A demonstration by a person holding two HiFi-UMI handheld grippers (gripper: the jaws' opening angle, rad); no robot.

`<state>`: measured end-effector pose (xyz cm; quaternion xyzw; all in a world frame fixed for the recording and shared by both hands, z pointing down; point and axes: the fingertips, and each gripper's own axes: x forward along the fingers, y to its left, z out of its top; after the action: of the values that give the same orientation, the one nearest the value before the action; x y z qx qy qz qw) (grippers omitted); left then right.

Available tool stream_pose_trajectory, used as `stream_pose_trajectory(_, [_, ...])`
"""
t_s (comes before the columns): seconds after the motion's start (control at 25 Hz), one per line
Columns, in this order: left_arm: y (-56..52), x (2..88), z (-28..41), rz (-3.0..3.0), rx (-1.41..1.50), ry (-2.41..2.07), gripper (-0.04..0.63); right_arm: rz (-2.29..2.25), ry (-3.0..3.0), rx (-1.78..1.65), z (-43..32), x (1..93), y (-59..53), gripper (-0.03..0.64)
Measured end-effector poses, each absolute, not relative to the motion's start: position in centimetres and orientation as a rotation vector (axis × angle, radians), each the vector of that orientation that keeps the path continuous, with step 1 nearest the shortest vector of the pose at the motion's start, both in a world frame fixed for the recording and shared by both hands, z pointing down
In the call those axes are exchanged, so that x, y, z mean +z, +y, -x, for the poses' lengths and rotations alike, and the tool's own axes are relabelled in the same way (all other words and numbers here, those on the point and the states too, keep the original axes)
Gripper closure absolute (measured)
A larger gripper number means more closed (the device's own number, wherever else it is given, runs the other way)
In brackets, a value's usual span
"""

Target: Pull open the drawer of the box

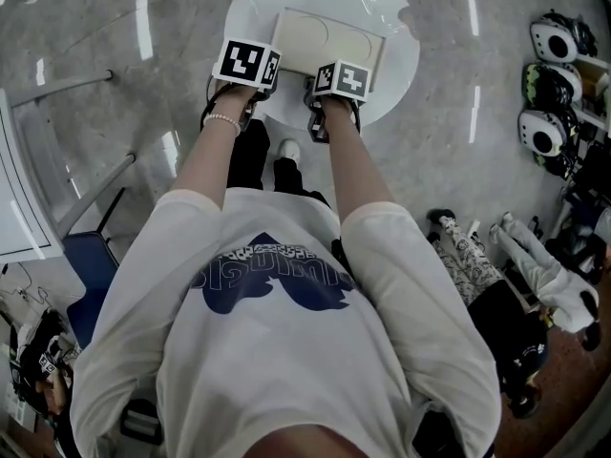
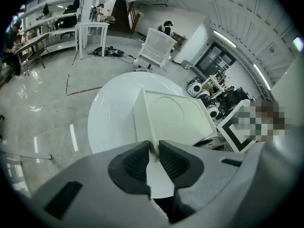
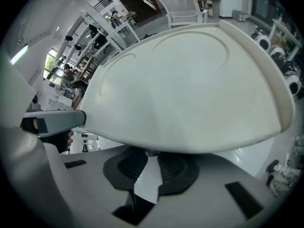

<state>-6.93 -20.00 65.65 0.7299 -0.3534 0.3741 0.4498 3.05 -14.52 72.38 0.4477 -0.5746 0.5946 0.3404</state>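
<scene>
Jaws narrow: left gripper (image 2: pixel 154 148) pinches box (image 2: pixel 176 118) corner, right gripper (image 3: pixel 151 159) clasps drawer knob (image 3: pixel 151 152).

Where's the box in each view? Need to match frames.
Head view: box at top centre, on the round white table.
Left gripper view: box at centre, slightly right, with its near corner running down to the jaws.
Right gripper view: box fills the upper two thirds, with its drawer knob at the jaws.
Shared landmark: the table, under the box in all three views.
</scene>
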Motion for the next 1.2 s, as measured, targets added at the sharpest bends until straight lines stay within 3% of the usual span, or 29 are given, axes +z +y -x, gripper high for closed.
stream_pose_trajectory(1.2, [-20.0,65.9,7.0,-1.782,0.957,-0.891,0.523,-1.196,-1.557,1.568,-2.2,72.2,-9.1,0.563])
